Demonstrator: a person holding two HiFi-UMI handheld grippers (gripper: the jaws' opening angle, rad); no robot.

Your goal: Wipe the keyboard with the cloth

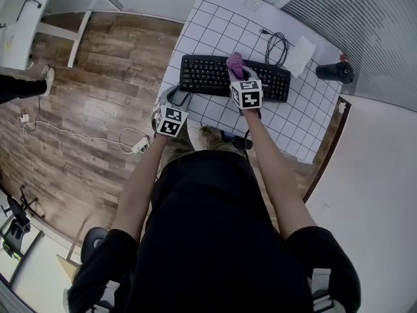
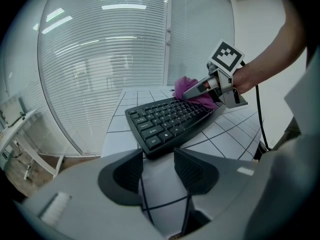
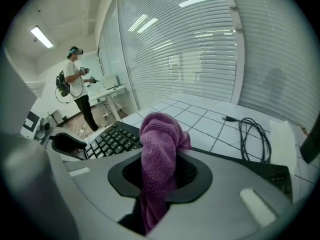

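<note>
A black keyboard lies across the white gridded table. My right gripper is shut on a purple cloth, and the cloth rests on the keys near the keyboard's middle. The left gripper view shows the same cloth on the far part of the keyboard. My left gripper stands open with nothing between its jaws, just short of the keyboard's near left end, above the table's edge.
A coiled black cable and a white paper lie behind the keyboard. A dark object sits at the table's right end. Another person stands across the room beside a desk. Wooden floor lies to the left.
</note>
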